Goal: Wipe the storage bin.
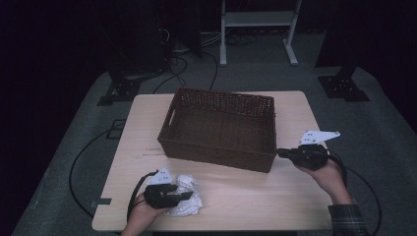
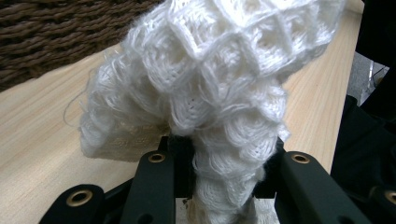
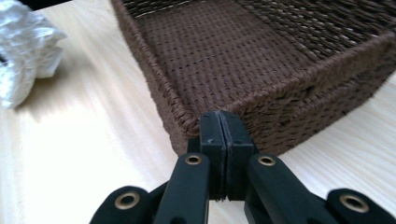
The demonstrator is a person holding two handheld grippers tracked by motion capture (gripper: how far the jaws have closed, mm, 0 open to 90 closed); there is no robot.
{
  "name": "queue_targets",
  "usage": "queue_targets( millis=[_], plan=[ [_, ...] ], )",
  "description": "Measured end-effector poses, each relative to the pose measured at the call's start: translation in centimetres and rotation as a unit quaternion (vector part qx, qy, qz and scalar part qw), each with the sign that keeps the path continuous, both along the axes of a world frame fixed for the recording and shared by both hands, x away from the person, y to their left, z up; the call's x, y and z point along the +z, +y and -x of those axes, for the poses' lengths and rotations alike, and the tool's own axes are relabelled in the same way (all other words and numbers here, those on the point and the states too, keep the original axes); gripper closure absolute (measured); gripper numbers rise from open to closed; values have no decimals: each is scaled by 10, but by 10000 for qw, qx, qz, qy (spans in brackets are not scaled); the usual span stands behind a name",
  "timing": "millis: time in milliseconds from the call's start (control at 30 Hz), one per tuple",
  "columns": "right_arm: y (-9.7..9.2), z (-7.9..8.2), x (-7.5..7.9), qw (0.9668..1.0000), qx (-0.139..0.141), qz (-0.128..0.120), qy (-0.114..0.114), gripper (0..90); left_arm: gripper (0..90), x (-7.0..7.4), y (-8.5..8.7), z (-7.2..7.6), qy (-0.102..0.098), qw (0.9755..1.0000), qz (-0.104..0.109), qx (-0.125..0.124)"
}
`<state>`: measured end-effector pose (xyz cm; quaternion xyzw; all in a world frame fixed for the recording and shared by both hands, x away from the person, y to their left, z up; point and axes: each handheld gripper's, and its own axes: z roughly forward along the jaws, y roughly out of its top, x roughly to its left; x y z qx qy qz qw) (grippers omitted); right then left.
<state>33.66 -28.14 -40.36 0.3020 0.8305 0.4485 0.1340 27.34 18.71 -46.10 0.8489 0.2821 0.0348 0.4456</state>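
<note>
A white knitted cloth [image 1: 186, 195] lies bunched on the wooden table near its front left. My left gripper [image 1: 183, 195] is shut on it; in the left gripper view a thick fold of the cloth [image 2: 219, 93] is pinched between the two black jaws. A brown wicker basket [image 1: 255, 162] stands at the table's middle, and nothing lies inside it. My right gripper [image 1: 281, 153] is shut with nothing in it, its tip at the basket's near right corner [image 3: 187, 123]. The right gripper view shows the pads pressed together and the white cloth [image 3: 25, 51] at far left.
The light wooden table [image 1: 255, 201] has bare room in front of the basket between the two hands. Black cables [image 1: 78, 162] trail off the table's left and right sides. Dark stands and a white frame [image 1: 258, 29] lie on the floor beyond.
</note>
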Motion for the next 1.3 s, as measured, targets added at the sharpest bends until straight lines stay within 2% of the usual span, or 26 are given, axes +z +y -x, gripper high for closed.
queue_targets(
  millis=[300, 400, 533, 567, 633, 700, 833, 1167, 1300],
  plan=[
    [17, 11, 2, 9997, 255, 56, 22, 881, 672, 0, 0, 0, 7, 10000, -5, -30],
    [19, 13, 2, 9997, 241, 69, 1, 842, 672, 0, 0, 0, 2, 10000, 2, -35],
    [15, 16, 1, 9999, 83, -54, -57, 757, 672, 0, -1, 0, 13, 10000, -4, -48],
    [14, 17, 0, 9999, 34, -70, -75, 709, 672, -1, -1, 0, 21, 10000, 6, -43],
    [11, 19, -3, 9998, -123, -98, -90, 654, 672, -1, -2, 0, 23, 10000, -16, -61],
    [9, 21, -6, 9995, -287, -122, -90, 544, 672, -1, -2, 0, 23, 10000, -15, -68],
    [8, 24, -16, 9980, -626, -73, -91, 444, 672, -1, -3, 0, 22, 10000, -6, -57],
    [20, 28, -42, 9957, -903, -25, 222, 312, 672, 0, -2, 0, 10, 10000, -31, -85],
    [25, 29, -51, 9951, -954, 67, 243, 274, 672, 0, -3, 0, 14, 10000, -34, -87]
  ],
)
